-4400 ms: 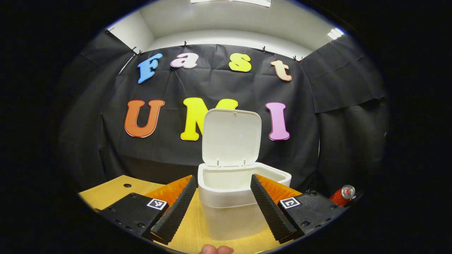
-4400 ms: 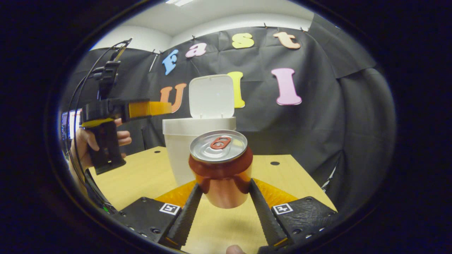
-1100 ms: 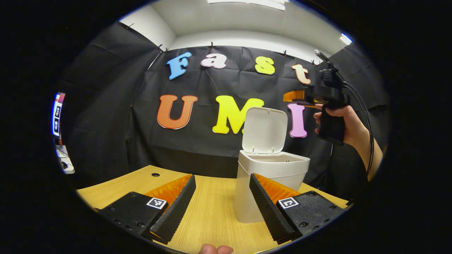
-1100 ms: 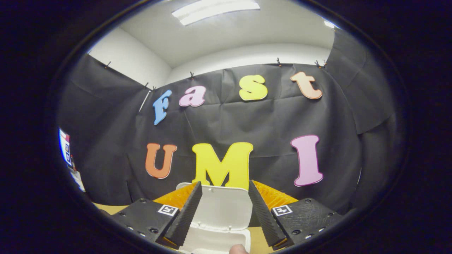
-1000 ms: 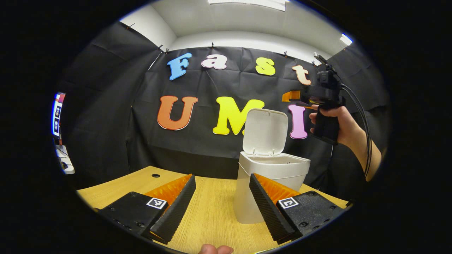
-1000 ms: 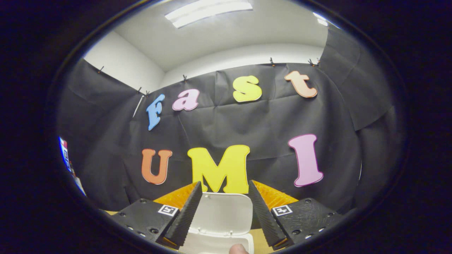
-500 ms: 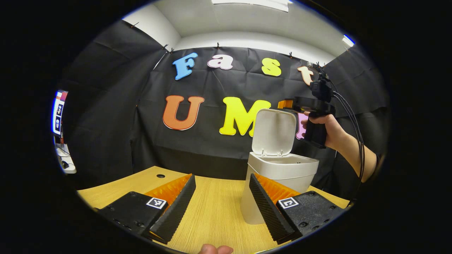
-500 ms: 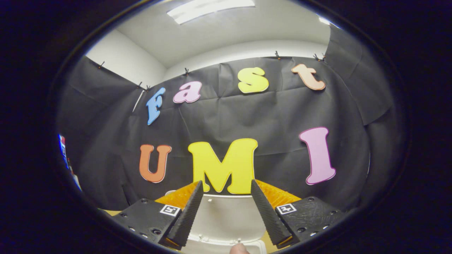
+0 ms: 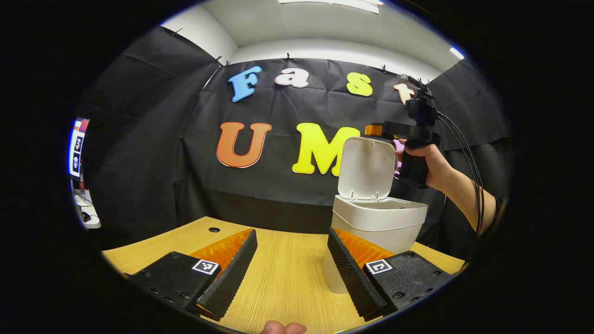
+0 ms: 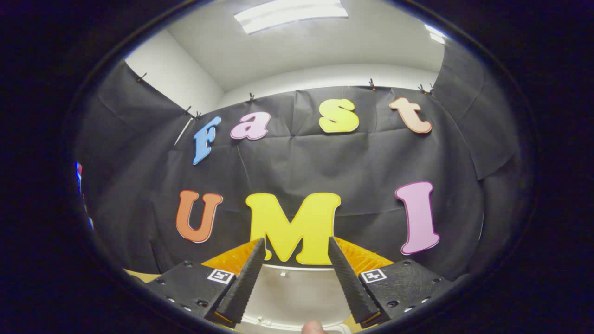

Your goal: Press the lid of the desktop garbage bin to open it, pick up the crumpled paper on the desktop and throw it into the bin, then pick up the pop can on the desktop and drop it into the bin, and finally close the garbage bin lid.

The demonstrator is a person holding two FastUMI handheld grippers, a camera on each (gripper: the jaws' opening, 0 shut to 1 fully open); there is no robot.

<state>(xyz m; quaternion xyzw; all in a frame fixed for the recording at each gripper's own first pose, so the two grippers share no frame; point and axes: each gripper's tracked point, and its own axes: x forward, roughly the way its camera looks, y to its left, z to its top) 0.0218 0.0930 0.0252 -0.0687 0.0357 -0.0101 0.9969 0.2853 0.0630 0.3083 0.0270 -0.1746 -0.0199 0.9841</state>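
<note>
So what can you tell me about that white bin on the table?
The small white plastic bin with rounded corners stands upright on the light wooden table, toward its back near the black cloth wall. Its hinged lid is raised almost vertical on two small hinges, so the mouth is open. The right tongs, held in a hand, sit at the lid's top edge; whether they touch it is unclear.

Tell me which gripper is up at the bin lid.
The right gripper, held at the raised lid's top edge. The left gripper hangs low over the table, beside the bin.
</note>
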